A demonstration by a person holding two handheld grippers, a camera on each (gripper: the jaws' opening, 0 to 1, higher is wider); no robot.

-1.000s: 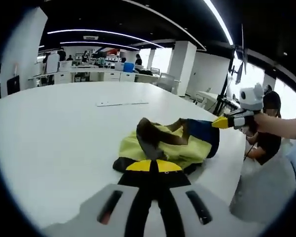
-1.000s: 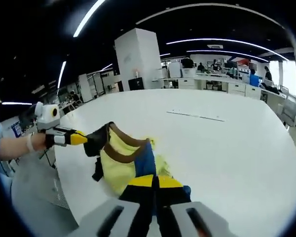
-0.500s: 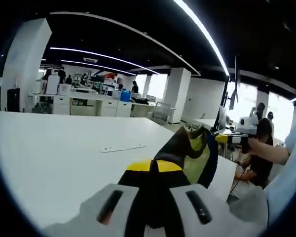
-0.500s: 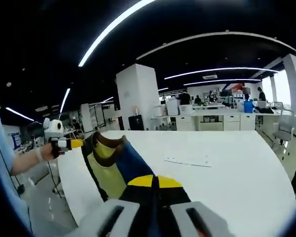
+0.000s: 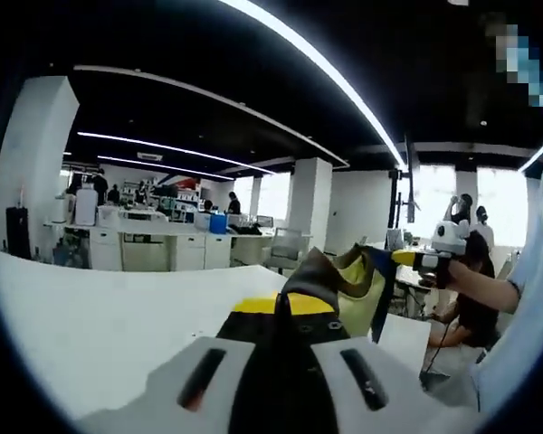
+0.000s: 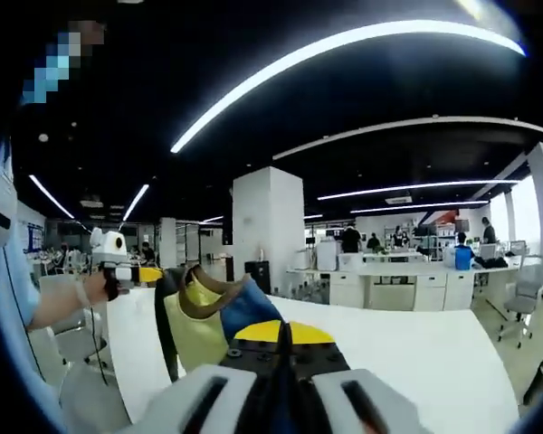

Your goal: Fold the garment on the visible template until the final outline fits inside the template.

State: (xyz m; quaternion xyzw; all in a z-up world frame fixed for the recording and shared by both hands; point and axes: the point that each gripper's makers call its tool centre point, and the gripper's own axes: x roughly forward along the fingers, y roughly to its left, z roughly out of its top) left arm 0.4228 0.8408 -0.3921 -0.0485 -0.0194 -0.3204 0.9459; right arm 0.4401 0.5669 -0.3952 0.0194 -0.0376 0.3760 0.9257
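A person holds a yellow, blue and brown garment [image 5: 348, 289] stretched in the air above the white desk [image 5: 90, 316], near its edge. In the left gripper view, the left gripper [image 5: 285, 307] is clamped on one dark edge; at right, the right gripper [image 5: 405, 259] pinches the other end. In the right gripper view, both grippers likewise clamp the raised cloth.

no readable text anywhere tbh, no labels, brands or numbers legible in either view, background office stuff around 9 to 10 o'clock way too blurry
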